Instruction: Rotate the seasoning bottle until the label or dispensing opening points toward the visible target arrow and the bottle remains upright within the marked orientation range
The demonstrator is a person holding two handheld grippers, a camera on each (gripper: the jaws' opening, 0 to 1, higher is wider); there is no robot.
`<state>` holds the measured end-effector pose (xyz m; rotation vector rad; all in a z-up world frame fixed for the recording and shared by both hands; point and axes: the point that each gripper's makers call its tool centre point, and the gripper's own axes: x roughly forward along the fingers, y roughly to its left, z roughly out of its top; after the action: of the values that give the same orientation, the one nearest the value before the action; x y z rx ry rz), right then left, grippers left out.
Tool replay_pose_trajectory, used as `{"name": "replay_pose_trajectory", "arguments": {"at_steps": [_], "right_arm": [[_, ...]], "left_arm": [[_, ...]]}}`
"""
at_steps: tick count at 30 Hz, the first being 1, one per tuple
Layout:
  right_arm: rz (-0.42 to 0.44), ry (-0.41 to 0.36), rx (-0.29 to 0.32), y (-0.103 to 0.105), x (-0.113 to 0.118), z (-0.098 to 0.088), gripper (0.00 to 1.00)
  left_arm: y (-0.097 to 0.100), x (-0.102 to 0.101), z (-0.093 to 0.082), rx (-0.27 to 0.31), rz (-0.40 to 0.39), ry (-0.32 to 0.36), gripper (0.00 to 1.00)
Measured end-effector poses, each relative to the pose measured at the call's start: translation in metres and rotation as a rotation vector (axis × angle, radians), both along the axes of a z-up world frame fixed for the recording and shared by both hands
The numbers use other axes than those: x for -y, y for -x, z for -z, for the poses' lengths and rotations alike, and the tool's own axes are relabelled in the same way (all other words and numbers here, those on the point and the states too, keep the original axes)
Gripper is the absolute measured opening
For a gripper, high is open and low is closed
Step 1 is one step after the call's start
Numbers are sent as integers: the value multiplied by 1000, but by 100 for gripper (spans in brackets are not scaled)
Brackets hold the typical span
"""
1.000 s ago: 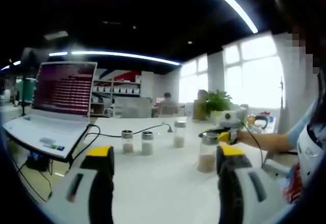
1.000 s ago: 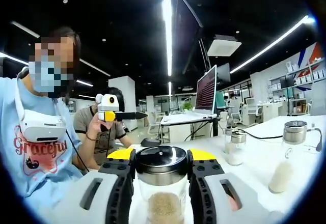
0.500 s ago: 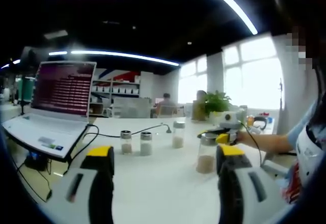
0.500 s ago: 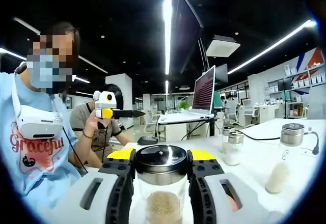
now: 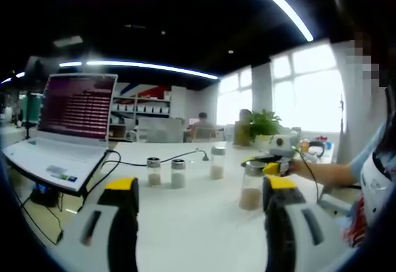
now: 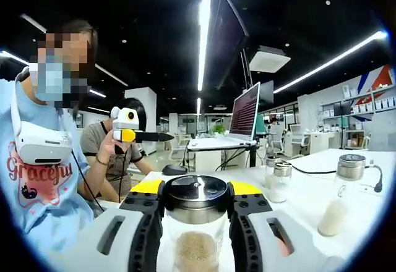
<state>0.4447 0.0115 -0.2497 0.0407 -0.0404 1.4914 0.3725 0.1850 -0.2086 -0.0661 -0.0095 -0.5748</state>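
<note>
Between the right gripper [image 6: 197,205] jaws, a seasoning bottle [image 6: 195,225] with brown grains is clamped at its dark lid, upright on the white table [image 6: 309,188]. No arrow or label is visible, so heading can't be judged. To turn well, the person should twist about the bottle's own axis, keep the squeeze even and the base flat, with no tilt. The left gripper [image 5: 198,193] hangs over the table with jaws apart, empty, well away from the two small shakers [image 5: 166,172]. A laptop [image 5: 65,130] sits at the table's edge. Against the earlier pictures, the right view has swung slightly; the taller jar [image 6: 340,193] sits lower and further left. Grip unchanged.
</note>
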Motion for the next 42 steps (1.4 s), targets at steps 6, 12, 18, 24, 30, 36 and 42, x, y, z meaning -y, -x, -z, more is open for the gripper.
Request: {"name": "replay_pose_trajectory", "arguments": {"at_steps": [6, 12, 18, 24, 30, 36, 42], "right_arm": [[32, 6, 2, 0, 0, 0, 40], [76, 12, 6, 0, -1, 1, 40], [109, 26, 1, 0, -2, 1, 40], [143, 49, 8, -1, -1, 3, 40], [181, 53, 8, 0, -2, 3, 40], [224, 53, 21, -1, -1, 4, 40], [261, 53, 24, -3, 0, 3, 40]], "left_arm": [[0, 1, 0, -1, 1, -1, 87], [-1, 0, 3, -7, 0, -3, 87], [-1, 0, 1, -4, 1, -2, 87], [0, 2, 2, -6, 3, -2, 87], [-1, 2, 3, -8, 1, -3, 87], [-1, 2, 4, -11, 0, -2, 87], [-2, 1, 3, -10, -1, 0, 87]]}}
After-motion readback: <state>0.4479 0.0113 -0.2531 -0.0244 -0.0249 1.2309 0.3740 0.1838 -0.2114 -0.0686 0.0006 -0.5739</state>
